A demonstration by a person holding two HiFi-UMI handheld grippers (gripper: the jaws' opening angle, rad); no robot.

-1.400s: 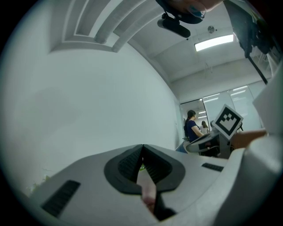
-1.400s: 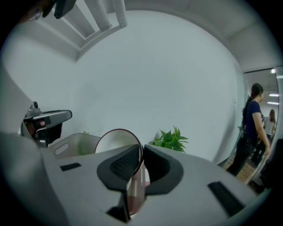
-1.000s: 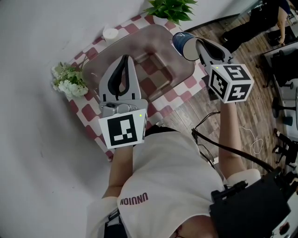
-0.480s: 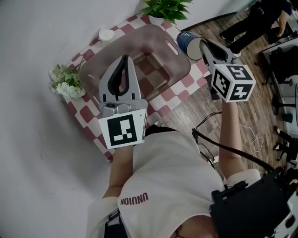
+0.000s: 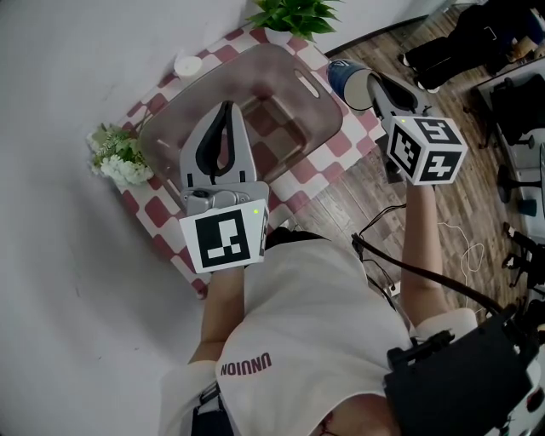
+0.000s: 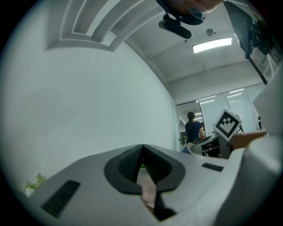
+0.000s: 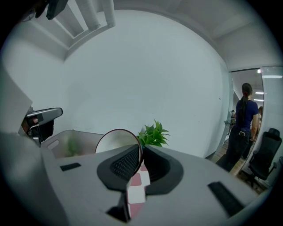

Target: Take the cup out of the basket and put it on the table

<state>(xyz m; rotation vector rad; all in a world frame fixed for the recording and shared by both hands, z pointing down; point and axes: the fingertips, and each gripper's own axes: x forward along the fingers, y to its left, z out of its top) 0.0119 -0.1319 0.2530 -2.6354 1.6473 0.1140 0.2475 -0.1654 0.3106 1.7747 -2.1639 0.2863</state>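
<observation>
Nearest: person's white shirt [image 5: 289,324], dark print reading "UNUION" upside down.

Left gripper [image 5: 226,109]: grey plastic with black ribbed pads, jaws pressed together on nothing. Marker cube [image 5: 223,240] with black-and-white squares sits behind the jaws.

Right gripper [image 5: 372,82]: same build, jaws pinching the rim of the cup [image 5: 344,78].

Cup: blue outside, white inside, round mouth facing back along the jaws. It is out of the basket, held left of the right jaws, just off the basket's right corner.

Basket [image 5: 322,92]: translucent grey-brown plastic, rounded oblong, slot handle in the rim. It lies beyond the left jaws and left of the right ones.

Table [image 5: 339,146]: red-and-white checked cloth, showing below both pairs of jaws.

Beyond the jaws: potted green plant [image 5: 292,14]; white flower bunch [image 5: 119,155], left of the left jaws; small white round item [image 5: 186,64], kind unclear.

Room: plain white wall [image 7: 146,75]; wood-plank floor [image 5: 460,183], right of the right jaws. Far right are a person in dark blue [image 7: 242,120] and a black office chair [image 7: 265,154]. Strip ceiling light [image 6: 212,45].
</observation>
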